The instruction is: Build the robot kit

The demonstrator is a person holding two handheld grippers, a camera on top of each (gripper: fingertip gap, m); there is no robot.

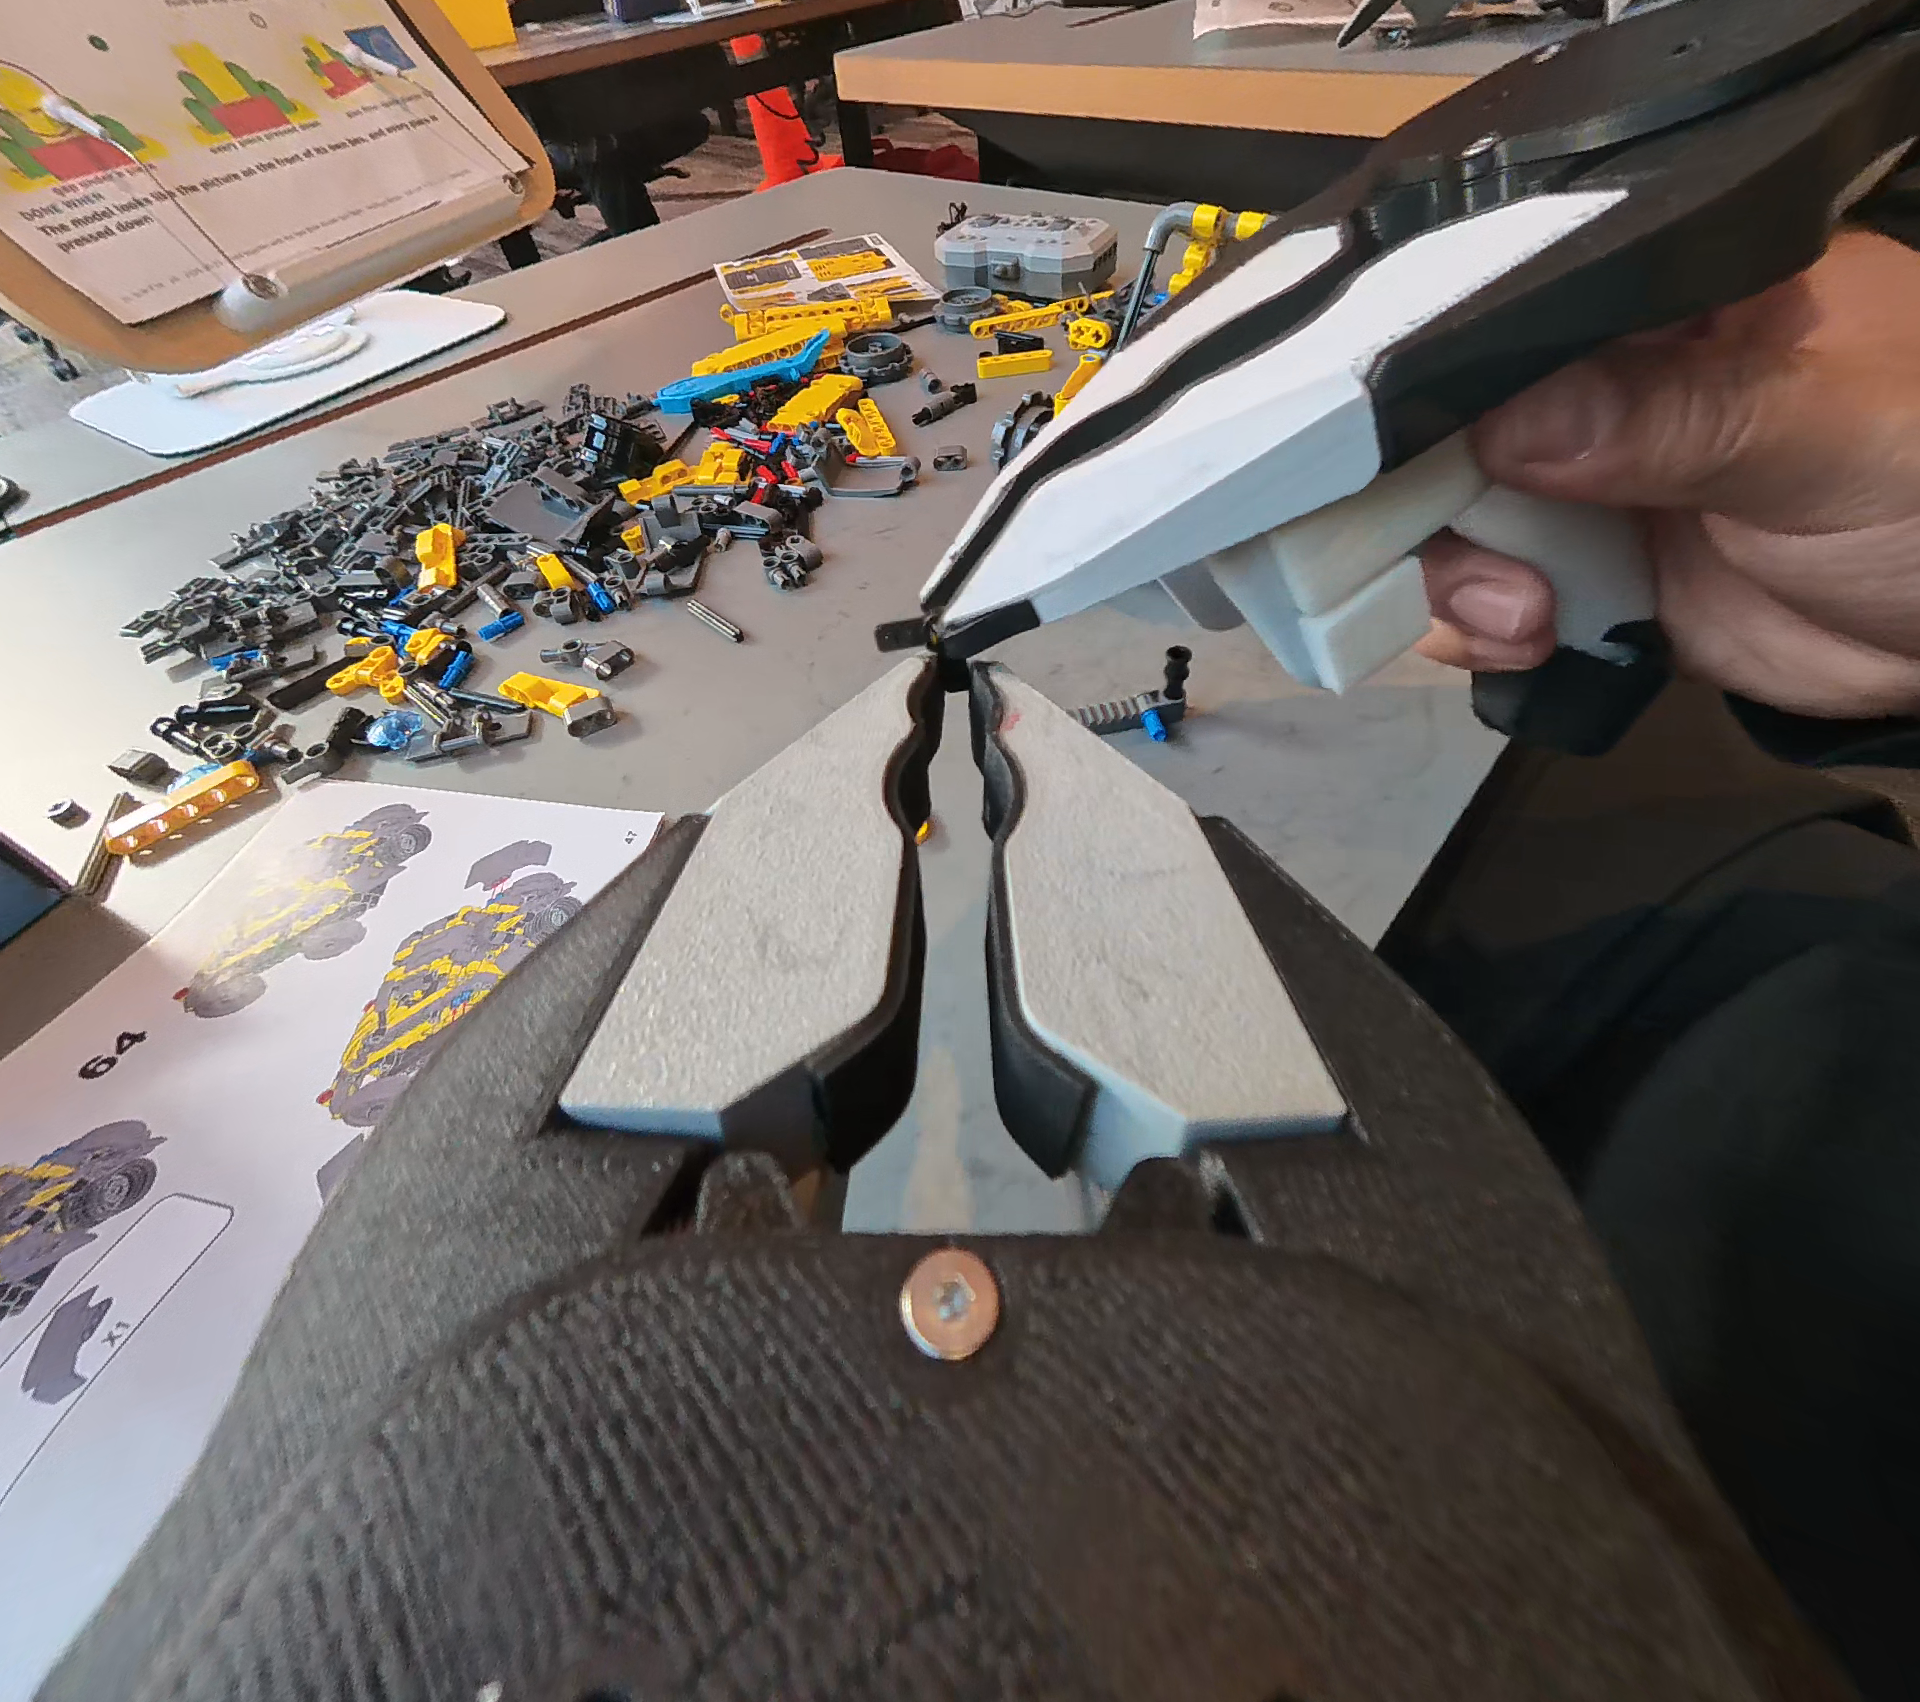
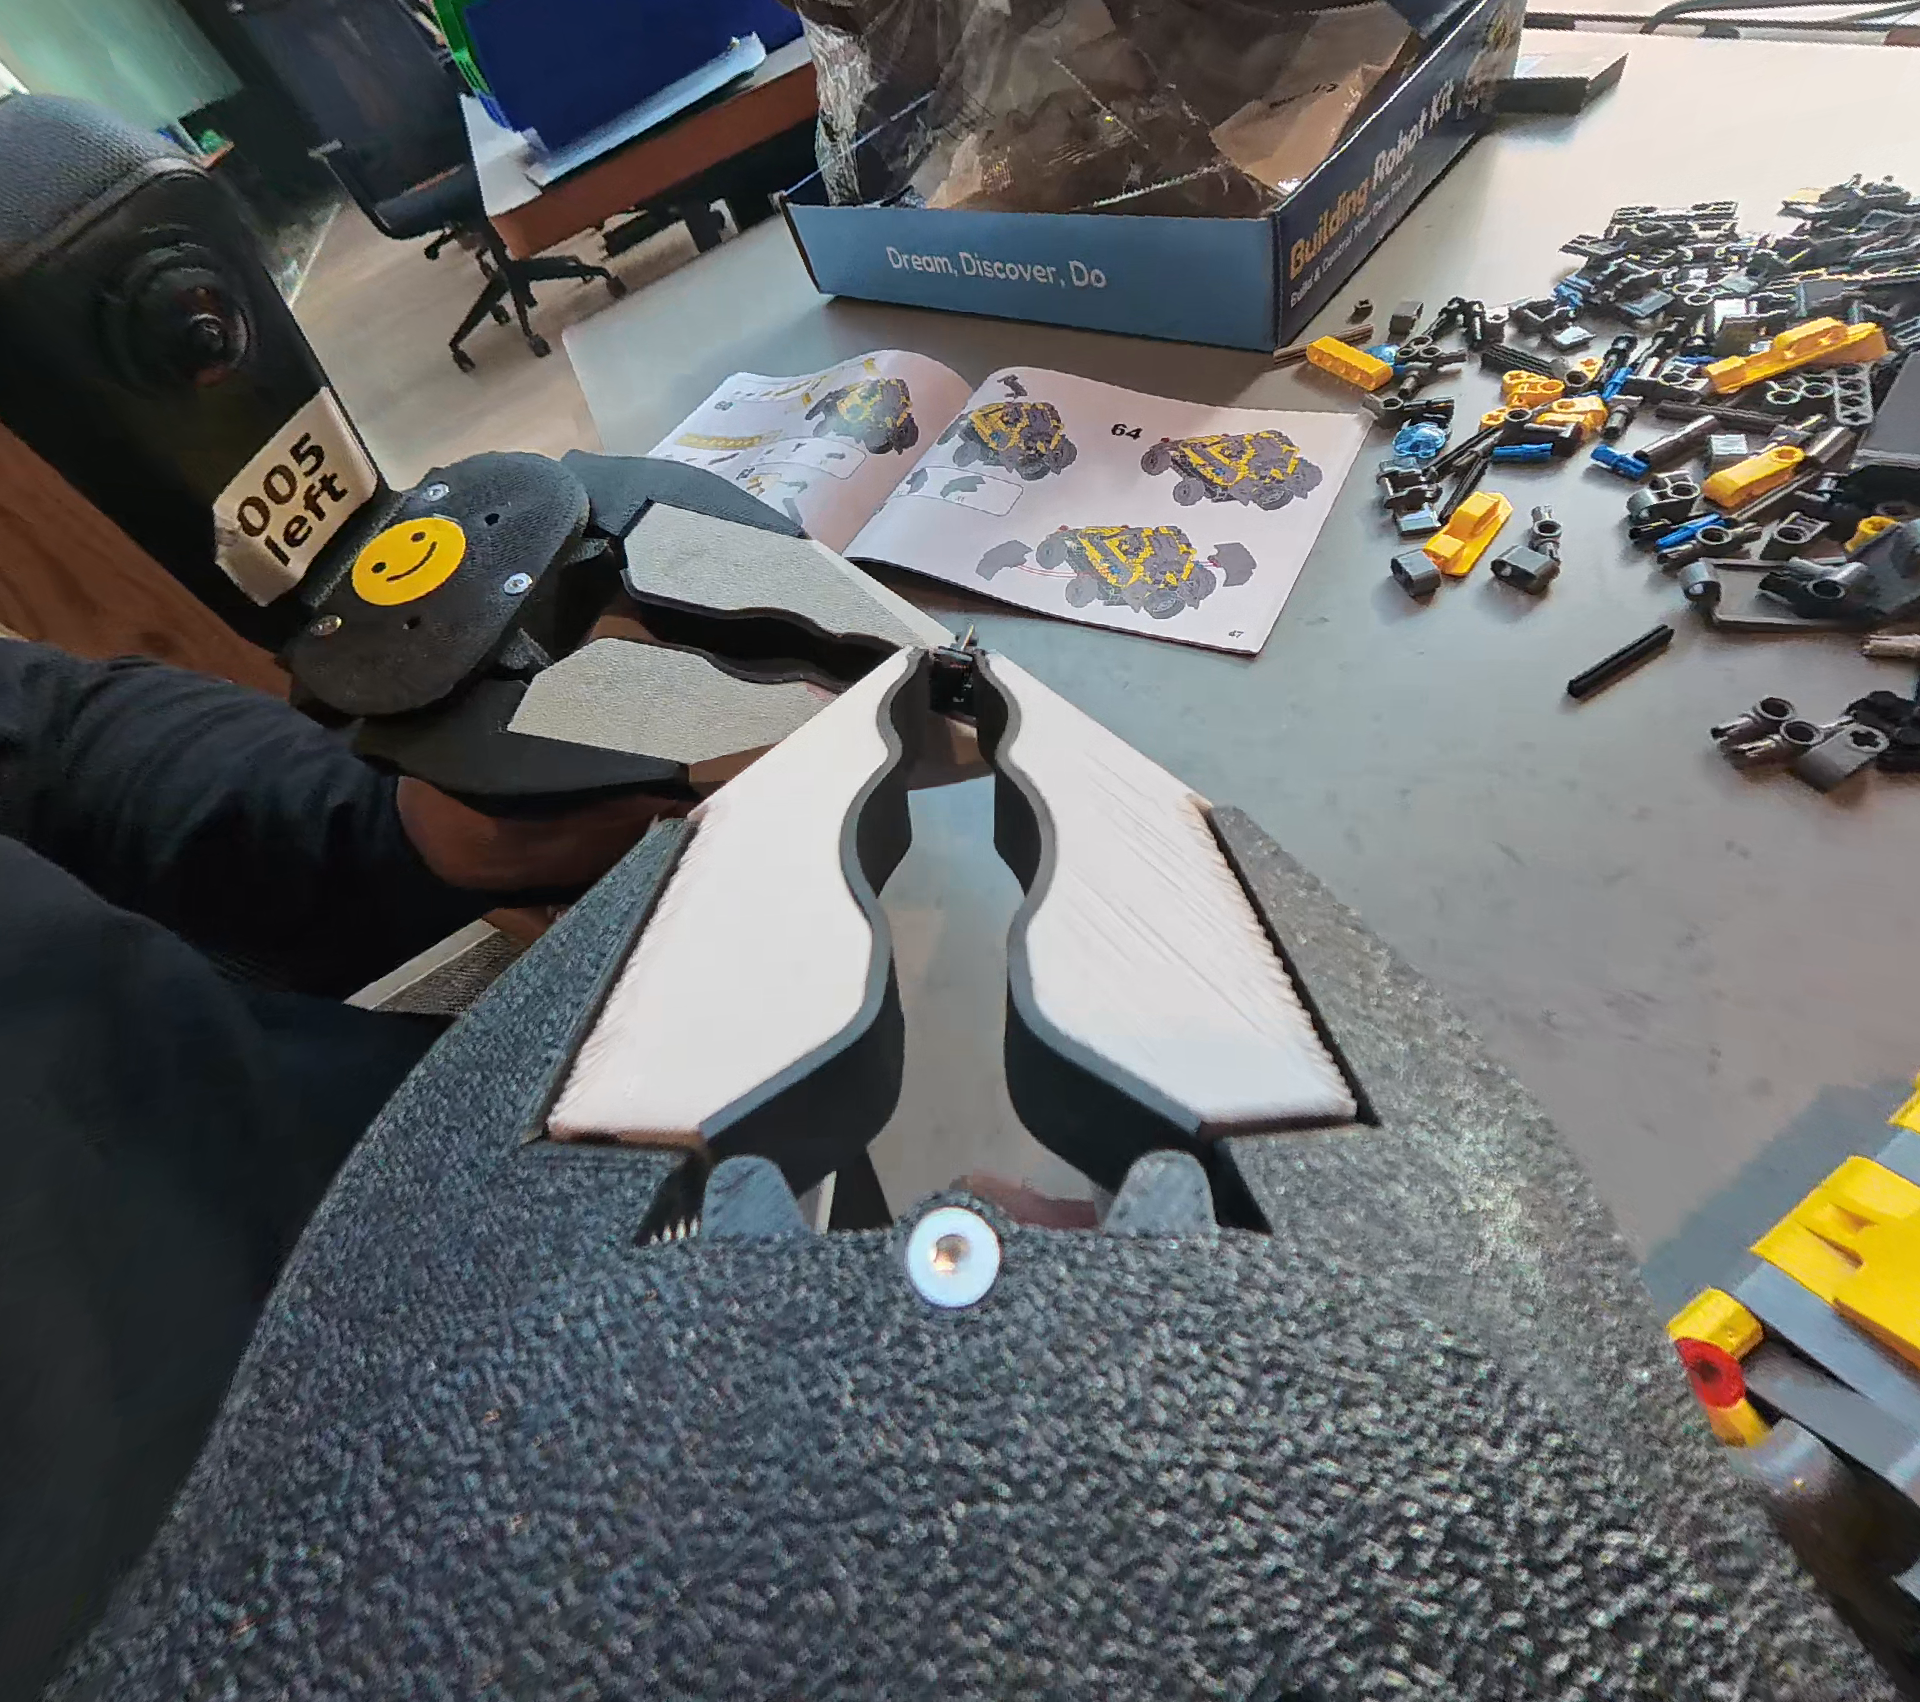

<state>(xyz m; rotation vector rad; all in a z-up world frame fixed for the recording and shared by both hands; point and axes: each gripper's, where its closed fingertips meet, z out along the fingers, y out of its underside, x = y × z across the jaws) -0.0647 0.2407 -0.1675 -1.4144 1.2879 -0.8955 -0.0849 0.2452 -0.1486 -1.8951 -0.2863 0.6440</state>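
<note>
My left gripper [image 1: 945, 673] has grey fingers and is shut on a small black part [image 1: 948, 684] at its tips, above the grey table [image 1: 790, 696]. My right gripper [image 1: 935, 626] has white fingers, comes in from the right in a person's hand, and is shut on a small black part [image 1: 900, 634] that sticks out to the left. The two tips touch. In the right wrist view the right gripper [image 2: 951, 665] pinches the small black part [image 2: 951, 684], and the left gripper [image 2: 912, 647] meets it from the left. I cannot tell whether the parts are joined.
A pile of black, grey, yellow and blue building parts [image 1: 582, 509] covers the table beyond the grippers. An open instruction booklet [image 2: 1039, 489] lies in front of an open blue box [image 2: 1039, 281]. A sign on a stand [image 1: 239, 42] stands far left. A partly built yellow model [image 2: 1849, 1268] sits near right. My left and right fingertips are right by each other.
</note>
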